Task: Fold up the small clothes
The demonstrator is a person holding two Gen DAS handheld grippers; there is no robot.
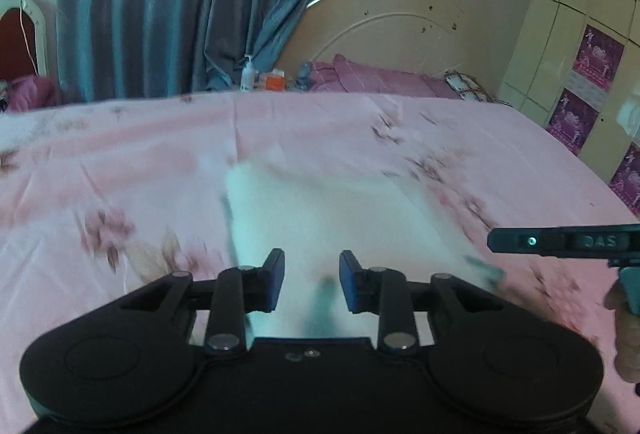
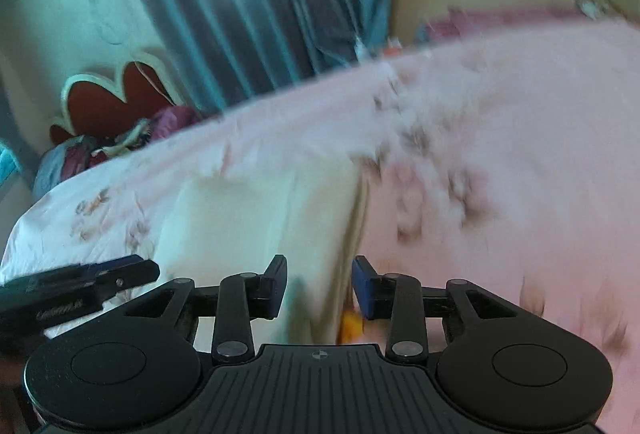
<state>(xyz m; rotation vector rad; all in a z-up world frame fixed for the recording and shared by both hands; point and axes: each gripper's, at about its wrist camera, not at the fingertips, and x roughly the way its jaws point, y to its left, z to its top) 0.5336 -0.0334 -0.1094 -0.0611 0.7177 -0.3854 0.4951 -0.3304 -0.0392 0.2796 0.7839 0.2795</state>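
Note:
A small white garment (image 1: 320, 210) lies flat on the pink floral bedsheet (image 1: 120, 162), blurred in both views. My left gripper (image 1: 312, 276) hovers over its near edge with the jaws apart; white cloth shows through the gap and no pad presses on it. My right gripper (image 2: 320, 272) stands over the right edge of the garment (image 2: 260, 222), also with its jaws apart and nothing pinched. A small orange patch (image 2: 350, 326) shows under its right finger. Each gripper appears in the other's view: the right gripper (image 1: 560, 240) at the garment's right, the left gripper (image 2: 80, 282) at its left.
Blue-grey curtains (image 1: 160, 14) hang behind the bed. A cream headboard (image 1: 392, 22), purple pillows (image 1: 380, 76) and a few bottles (image 1: 250, 72) sit at the far side. A wardrobe with purple posters (image 1: 596, 58) stands at the right. A pile of clothes (image 2: 120, 142) lies far left.

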